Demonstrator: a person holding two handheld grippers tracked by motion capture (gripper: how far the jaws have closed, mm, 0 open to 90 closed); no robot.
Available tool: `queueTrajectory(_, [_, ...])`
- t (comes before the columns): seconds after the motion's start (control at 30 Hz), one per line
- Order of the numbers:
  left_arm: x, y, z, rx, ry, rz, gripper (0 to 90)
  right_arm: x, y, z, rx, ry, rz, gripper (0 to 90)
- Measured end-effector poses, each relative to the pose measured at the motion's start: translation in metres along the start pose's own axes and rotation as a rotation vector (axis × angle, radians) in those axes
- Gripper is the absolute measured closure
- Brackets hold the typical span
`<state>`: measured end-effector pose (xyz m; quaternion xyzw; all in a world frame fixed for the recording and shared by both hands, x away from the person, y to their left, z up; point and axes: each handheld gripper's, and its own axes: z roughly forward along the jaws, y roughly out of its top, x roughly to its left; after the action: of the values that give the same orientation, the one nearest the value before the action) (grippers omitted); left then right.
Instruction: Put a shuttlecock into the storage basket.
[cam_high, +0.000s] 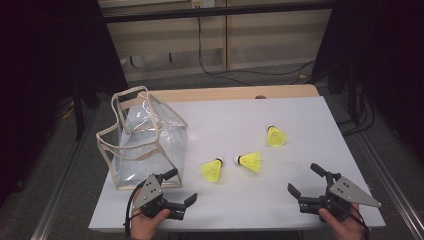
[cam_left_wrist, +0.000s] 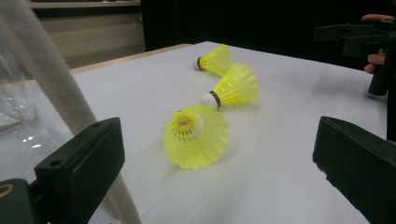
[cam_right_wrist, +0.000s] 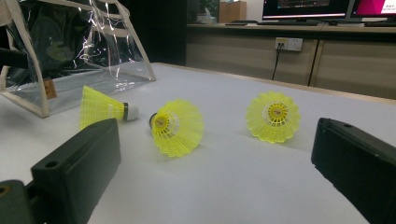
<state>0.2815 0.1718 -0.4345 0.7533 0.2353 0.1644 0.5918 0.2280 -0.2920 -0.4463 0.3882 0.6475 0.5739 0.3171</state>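
Left to right: our left gripper sits spread wide and empty by the clear bag. Three yellow shuttlecocks lie mid-table; they look feather-light with crushable skirts, so we'd pinch the cork. Right gripper is spread too.

left gripper: held low at the near left, fingers spread wide, empty | right gripper: held low at the near right, fingers spread wide, empty | both hands grip from behind.
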Motion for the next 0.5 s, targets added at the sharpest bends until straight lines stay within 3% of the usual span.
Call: queueTrajectory(0.5, [-0.005,0.001,0.014,0.027,-0.026,0.003,2.4,0.000,0.001,0.000,-0.005,-0.001,0.001,1.2])
